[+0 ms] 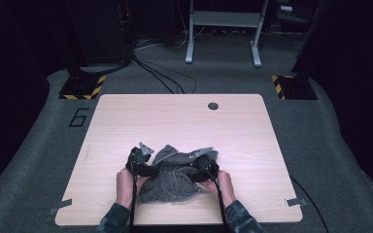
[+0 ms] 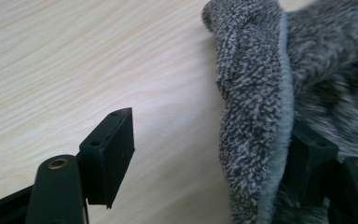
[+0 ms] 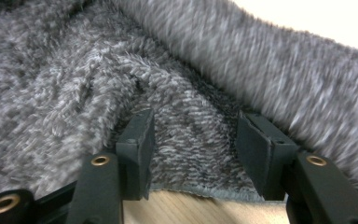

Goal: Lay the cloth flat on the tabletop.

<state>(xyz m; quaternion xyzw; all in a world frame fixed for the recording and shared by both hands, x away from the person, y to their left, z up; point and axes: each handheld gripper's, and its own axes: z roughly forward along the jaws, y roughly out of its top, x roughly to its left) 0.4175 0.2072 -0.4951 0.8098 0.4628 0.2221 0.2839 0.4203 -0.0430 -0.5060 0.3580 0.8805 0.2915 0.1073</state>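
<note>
In the high view, a grey fleecy cloth (image 1: 172, 180) was seen bunched on the near middle of the wooden table (image 1: 126, 121), with the left gripper (image 1: 143, 160) set at its left edge and the right gripper (image 1: 201, 165) at its right edge. The grippers were judged to be placed one at each side so that the cloth could be taken up and spread or folded.

In the left gripper view, the jaws were held wide apart. A raised fold of the cloth (image 2: 251, 121) was draped against the right-hand jaw, while bare table lay between the fold and the other jaw (nothing was clamped).

In the right gripper view, the jaws were likewise parted, and the hem of the cloth (image 3: 191, 154) lay between them, not yet pinched.
</note>
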